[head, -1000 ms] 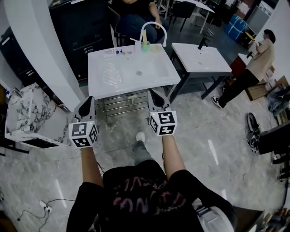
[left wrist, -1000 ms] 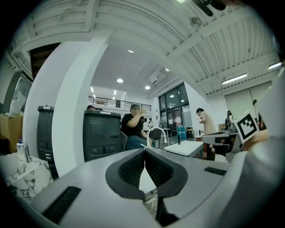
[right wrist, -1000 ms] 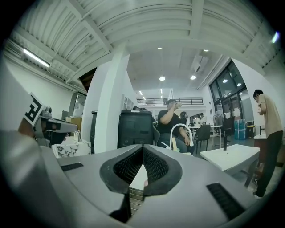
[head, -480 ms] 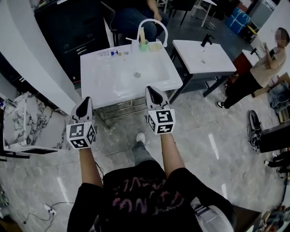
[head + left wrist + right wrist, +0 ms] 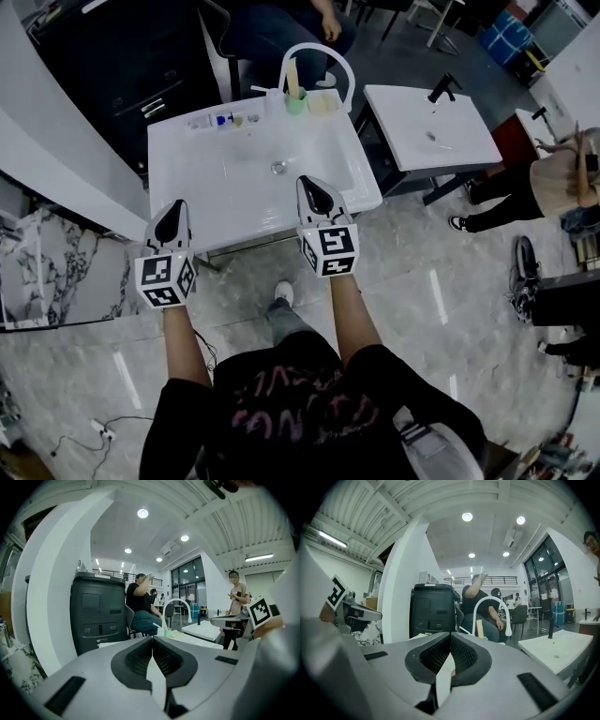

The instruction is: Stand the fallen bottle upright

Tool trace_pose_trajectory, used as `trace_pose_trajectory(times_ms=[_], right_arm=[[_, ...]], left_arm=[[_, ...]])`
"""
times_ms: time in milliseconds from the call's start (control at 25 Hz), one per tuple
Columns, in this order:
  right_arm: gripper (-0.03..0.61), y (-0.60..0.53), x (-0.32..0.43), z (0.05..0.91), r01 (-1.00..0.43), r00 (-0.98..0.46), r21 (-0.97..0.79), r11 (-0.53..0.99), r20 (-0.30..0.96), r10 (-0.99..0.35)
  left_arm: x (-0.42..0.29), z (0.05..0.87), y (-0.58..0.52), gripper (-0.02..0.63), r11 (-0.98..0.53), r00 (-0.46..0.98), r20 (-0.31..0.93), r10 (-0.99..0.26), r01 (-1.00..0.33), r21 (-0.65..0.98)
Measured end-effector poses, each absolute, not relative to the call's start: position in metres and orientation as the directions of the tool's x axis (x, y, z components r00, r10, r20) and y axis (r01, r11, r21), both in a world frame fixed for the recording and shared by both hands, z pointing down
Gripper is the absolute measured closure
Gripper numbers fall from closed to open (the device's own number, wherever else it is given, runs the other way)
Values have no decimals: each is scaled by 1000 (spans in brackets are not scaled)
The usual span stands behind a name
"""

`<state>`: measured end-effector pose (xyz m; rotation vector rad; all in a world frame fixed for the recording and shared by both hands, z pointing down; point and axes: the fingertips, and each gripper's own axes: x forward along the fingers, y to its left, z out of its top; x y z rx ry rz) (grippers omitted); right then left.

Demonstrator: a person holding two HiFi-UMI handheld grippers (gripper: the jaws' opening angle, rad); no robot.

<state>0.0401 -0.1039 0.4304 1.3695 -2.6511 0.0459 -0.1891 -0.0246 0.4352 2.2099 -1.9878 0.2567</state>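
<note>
Barely begun, by my reading: the bottle (image 5: 218, 120) lies on its side at the table's (image 5: 202, 192) far left edge; left tongs (image 5: 175, 206) and right tongs (image 5: 310, 183), both closed and empty, hover by the near edge; reaching, gripping and righting remain.

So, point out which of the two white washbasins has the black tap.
The smaller washbasin on the right: its black tap stands at the far edge. The larger washbasin straight ahead carries a white arched tap instead.
</note>
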Motion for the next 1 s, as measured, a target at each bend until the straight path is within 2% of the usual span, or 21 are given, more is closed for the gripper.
trace_pose_trajectory(times_ms=[440,1000], right_arm=[[565,-221,38,436,-768,-632,-7,640,164,-757],[565,-268,28,427,-737,-669,-8,676,146,-729]], left_arm=[[-184,435,-129,597,-48,39,278,-960,-999,-26],[-180,416,-179,597,-52,31,269,-963,-996,-71]])
